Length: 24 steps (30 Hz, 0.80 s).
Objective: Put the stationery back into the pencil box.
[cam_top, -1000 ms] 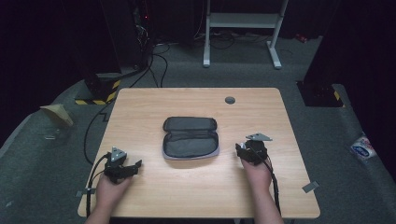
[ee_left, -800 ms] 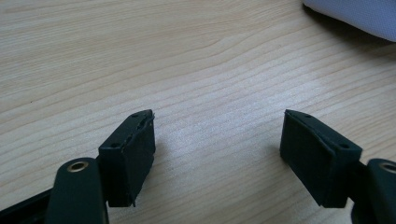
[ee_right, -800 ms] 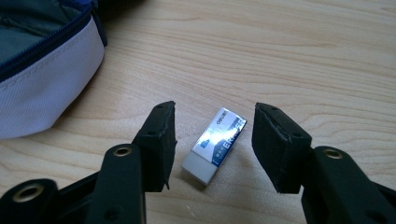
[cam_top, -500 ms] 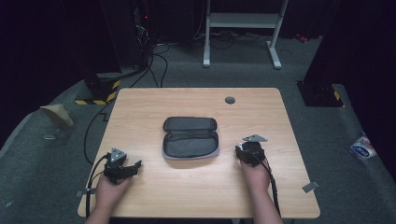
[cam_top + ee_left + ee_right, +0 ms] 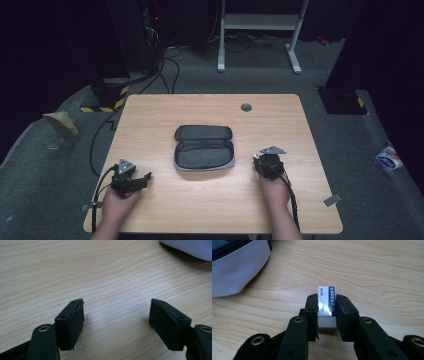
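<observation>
A white eraser (image 5: pixel 326 315) in a blue and white sleeve lies on the wooden table (image 5: pixel 210 107). My right gripper (image 5: pixel 327 301) is shut on it; its jaws have just been closing and their pads press on both long sides. In the high view this gripper (image 5: pixel 265 160) rests right of an open dark pencil pouch (image 5: pixel 204 147). The pouch's pale grey outside (image 5: pixel 234 267) shows at the upper left of the right gripper view. My left gripper (image 5: pixel 116 307) stands open over bare wood, at the table's front left (image 5: pixel 142 179). Nothing is between its jaws.
A small round dark grommet (image 5: pixel 246 107) sits near the table's far edge. A corner of the pouch (image 5: pixel 190 247) lies ahead and to the right of the left gripper. Cables trail off the table's front edge from both grippers.
The right gripper's jaws look narrower than a second ago. Both hands and the pouch have stayed where they were.
</observation>
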{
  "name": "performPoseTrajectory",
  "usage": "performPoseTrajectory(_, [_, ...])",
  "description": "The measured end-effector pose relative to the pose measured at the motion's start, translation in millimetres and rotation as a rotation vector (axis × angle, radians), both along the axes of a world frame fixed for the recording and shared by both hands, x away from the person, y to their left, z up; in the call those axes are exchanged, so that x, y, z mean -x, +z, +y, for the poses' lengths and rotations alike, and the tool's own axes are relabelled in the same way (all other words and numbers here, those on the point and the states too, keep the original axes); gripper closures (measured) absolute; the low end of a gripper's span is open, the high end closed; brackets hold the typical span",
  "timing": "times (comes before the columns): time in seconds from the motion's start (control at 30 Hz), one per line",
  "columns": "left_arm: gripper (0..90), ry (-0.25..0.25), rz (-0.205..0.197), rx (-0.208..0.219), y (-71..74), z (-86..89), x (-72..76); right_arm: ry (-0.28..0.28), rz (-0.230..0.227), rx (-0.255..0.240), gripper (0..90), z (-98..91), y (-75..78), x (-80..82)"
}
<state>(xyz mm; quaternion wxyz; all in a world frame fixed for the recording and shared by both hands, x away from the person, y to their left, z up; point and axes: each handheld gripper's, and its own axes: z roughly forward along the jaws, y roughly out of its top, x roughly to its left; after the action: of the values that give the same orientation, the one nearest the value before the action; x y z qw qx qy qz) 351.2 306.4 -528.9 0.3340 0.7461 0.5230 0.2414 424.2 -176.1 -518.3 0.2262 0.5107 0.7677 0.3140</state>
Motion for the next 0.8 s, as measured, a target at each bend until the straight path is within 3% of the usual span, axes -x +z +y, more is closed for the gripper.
performPoseTrajectory(0.53, [29.4, -0.001, 0.002, 0.006, 0.0, -0.4, 0.7, 0.002, -0.027, 0.001, 72.8, -7.6, 1.1, 8.2])
performPoseTrajectory(0.8, [29.6, -0.007, -0.001, 0.005, -0.1, -0.3, 0.4, 0.018, -0.076, 0.001, 72.8, -6.5, 9.6, 18.3])
